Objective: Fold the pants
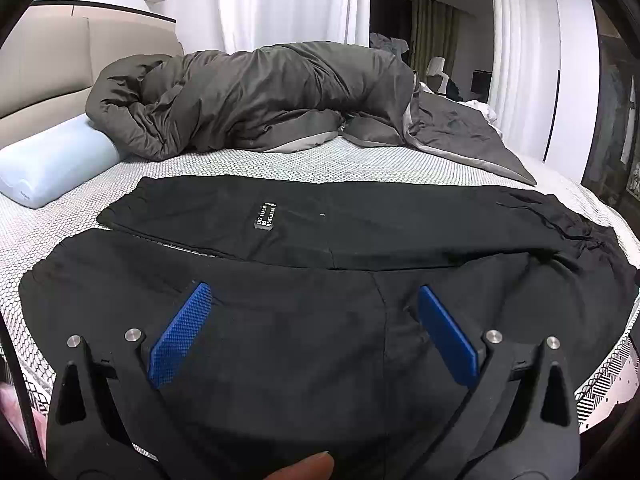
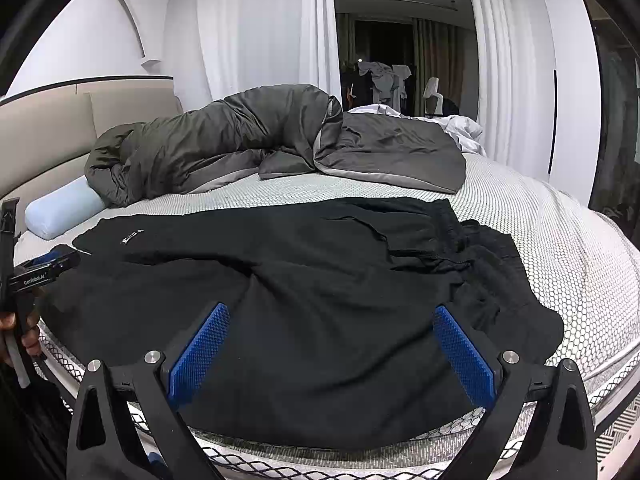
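Note:
Black pants (image 1: 320, 236) lie spread on the bed, legs pointing left, waistband to the right; a small label (image 1: 265, 217) shows on the far leg. They also show in the right wrist view (image 2: 320, 280), waistband (image 2: 452, 236) at right. My left gripper (image 1: 314, 300) is open, hovering above the near leg with blue pads (image 1: 180, 336) spread wide. My right gripper (image 2: 332, 320) is open above the near edge of the pants, holding nothing. The left gripper's body (image 2: 40, 272) shows at the left edge of the right wrist view.
A grey duvet (image 1: 248, 96) is bunched along the far side of the bed. A light blue pillow (image 1: 52, 164) lies at the far left by the beige headboard (image 1: 48, 64). The white honeycomb mattress cover (image 2: 560, 264) shows to the right. The bed's near edge (image 2: 320, 468) is just below.

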`<move>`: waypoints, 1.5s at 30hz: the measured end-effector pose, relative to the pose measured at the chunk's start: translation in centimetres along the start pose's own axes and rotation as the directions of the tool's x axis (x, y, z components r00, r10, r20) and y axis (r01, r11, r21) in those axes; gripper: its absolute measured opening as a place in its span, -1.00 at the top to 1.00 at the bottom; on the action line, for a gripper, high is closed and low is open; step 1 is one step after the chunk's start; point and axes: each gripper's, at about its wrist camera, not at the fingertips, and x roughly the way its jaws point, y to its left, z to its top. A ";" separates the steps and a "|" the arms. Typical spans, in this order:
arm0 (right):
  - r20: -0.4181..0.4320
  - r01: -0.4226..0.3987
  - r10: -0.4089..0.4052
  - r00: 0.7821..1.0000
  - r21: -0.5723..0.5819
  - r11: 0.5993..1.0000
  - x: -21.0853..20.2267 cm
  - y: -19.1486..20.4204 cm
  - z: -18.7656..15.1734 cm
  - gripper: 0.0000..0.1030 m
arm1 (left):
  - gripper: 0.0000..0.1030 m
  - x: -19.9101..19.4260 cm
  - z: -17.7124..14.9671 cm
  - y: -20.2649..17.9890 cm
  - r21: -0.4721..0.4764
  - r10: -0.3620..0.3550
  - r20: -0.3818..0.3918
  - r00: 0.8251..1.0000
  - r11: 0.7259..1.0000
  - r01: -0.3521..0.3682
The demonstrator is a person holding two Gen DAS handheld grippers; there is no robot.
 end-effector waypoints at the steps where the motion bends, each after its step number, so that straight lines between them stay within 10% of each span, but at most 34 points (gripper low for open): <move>1: -0.001 -0.001 0.001 1.000 -0.002 1.000 0.1 0.0 0.0 -1.00 | -0.99 0.1 0.0 0.0 0.000 0.001 -0.001 1.000 1.000 -0.001; 25: -0.069 0.008 -0.005 0.998 0.048 0.999 1.2 -2.1 -0.2 -1.00 | -0.99 -0.3 0.1 2.2 -0.068 0.018 -0.037 0.999 0.997 -0.020; 34: -0.168 0.052 -0.030 0.985 0.128 0.990 1.6 -9.2 0.2 -1.00 | -0.98 -3.4 -1.4 12.8 -0.291 0.134 -0.135 0.982 0.942 -0.168; 40: -0.234 0.075 -0.015 0.972 0.250 0.965 1.9 -14.4 -1.7 -1.00 | -0.30 -2.8 -3.5 19.4 -0.447 0.058 -0.223 0.973 0.881 -0.155; 45: -0.283 0.119 -0.031 0.959 0.300 0.946 1.9 -16.5 -3.7 -1.00 | -0.10 -1.2 -3.9 22.3 -0.504 0.026 -0.221 0.975 0.853 -0.137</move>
